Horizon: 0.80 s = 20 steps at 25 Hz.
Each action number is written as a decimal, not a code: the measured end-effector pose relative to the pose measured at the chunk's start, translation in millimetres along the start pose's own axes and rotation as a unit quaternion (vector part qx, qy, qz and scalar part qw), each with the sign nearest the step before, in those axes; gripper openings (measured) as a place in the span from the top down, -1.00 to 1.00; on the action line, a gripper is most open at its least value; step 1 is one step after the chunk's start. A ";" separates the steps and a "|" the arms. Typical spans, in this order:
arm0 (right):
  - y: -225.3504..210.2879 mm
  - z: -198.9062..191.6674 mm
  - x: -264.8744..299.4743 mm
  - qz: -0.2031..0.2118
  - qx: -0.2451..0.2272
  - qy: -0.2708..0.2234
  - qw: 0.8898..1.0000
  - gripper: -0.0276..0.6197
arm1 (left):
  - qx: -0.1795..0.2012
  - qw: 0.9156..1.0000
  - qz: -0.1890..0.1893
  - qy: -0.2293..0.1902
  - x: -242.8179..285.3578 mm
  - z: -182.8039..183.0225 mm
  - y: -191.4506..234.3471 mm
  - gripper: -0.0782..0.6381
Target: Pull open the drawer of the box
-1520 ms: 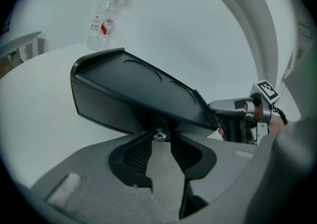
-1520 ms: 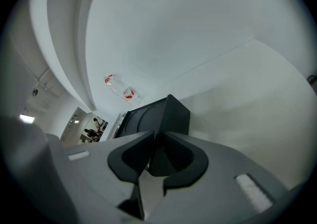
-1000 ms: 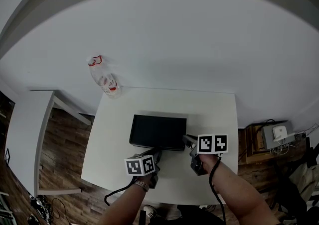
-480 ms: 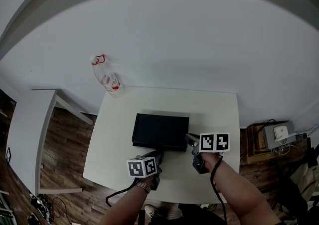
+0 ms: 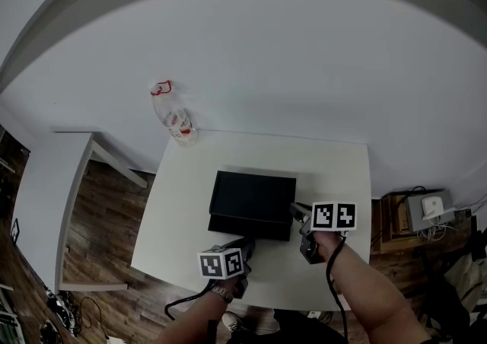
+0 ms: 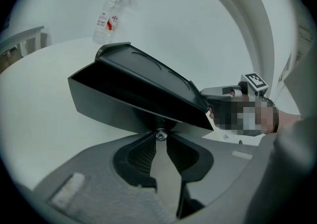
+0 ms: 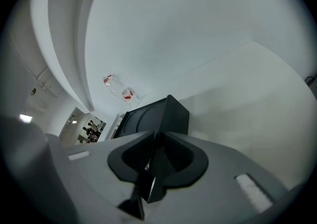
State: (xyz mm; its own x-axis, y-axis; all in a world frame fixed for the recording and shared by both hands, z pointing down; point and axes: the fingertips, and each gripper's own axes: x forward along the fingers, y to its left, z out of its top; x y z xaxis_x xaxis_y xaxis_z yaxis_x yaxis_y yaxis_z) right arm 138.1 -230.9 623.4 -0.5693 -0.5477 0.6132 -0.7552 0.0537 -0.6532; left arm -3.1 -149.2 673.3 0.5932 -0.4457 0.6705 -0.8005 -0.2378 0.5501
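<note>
A black box [image 5: 253, 196] lies mid-table on the white table [image 5: 338, 171]. Its drawer [image 6: 106, 101] stands out a little from under the top [image 6: 148, 74], toward me. My left gripper [image 5: 245, 242] is at the drawer's front, its jaws pinched on the small metal knob [image 6: 160, 135]. My right gripper [image 5: 296, 212] is at the box's near right corner [image 7: 171, 114], and its jaws [image 7: 157, 138] are closed on that black edge. The part of the box between the right jaws is hidden by them.
A clear plastic bottle [image 5: 176, 120] with a red label lies at the table's far left corner. A pale side table [image 5: 42, 205] stands to the left over the wooden floor. A low stand with a white device [image 5: 426, 207] and cables is at the right.
The left gripper has drawn back toward me with the knob, and the drawer has slid out from the box. The right gripper stays on the box's corner.
</note>
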 end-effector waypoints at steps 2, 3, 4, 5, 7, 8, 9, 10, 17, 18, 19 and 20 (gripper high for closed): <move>-0.3 -0.2 0.1 -0.001 0.000 0.000 1.000 0.70 | -0.004 1.000 0.000 0.002 -3.1 -5.0 -0.3 0.58; -0.5 -0.1 0.3 -0.002 0.000 -0.001 1.000 0.70 | -0.005 1.000 0.000 0.003 -4.4 -7.3 -0.5 0.58; -0.7 0.2 0.4 -0.002 0.000 -0.001 1.000 0.70 | -0.007 1.000 0.000 0.003 -5.7 -9.4 -0.8 0.58; -0.9 0.5 0.3 -0.003 0.000 -0.002 1.000 0.70 | -0.008 1.000 -0.001 0.003 -6.9 -11.4 -1.1 0.58; -1.1 0.6 0.2 -0.004 0.000 -0.002 1.000 0.70 | -0.009 1.000 -0.002 0.003 -9.4 -14.9 -1.6 0.58; -1.1 0.5 0.2 -0.004 0.000 -0.002 1.000 0.70 | -0.010 1.000 -0.002 0.003 -10.6 -16.7 -1.8 0.58; -1.1 0.4 0.1 -0.004 -0.001 -0.002 1.000 0.70 | -0.011 1.000 -0.002 0.003 -11.8 -18.6 -1.9 0.58; -1.2 0.5 -0.1 -0.005 -0.002 -0.002 1.000 0.70 | -0.011 1.000 -0.002 0.004 -12.8 -20.2 -1.9 0.58; -0.9 0.9 0.4 -0.006 -0.003 -0.002 1.000 0.70 | -0.011 1.000 0.006 0.004 -22.7 -25.5 -1.4 0.58; -0.7 1.2 0.6 -0.006 -0.004 -0.002 1.000 0.70 | -0.014 1.000 0.000 0.005 -21.2 -28.7 -2.2 0.58; -0.5 1.3 0.8 -0.006 -0.005 -0.002 1.000 0.70 | -0.015 1.000 -0.003 0.005 -20.8 -30.4 -2.6 0.58; -0.5 1.3 1.0 -0.006 -0.005 -0.001 1.000 0.70 | -0.014 1.000 -0.001 0.004 -22.2 -30.3 -2.4 0.58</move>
State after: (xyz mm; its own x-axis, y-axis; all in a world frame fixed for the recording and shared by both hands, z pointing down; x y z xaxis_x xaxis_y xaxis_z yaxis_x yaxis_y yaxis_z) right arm 138.3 -232.6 623.7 -0.5587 -0.5508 0.6200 -0.7657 0.0553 -0.6408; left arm -11.8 -112.6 672.2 0.5952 -0.4379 0.6738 -0.7970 -0.2145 0.5646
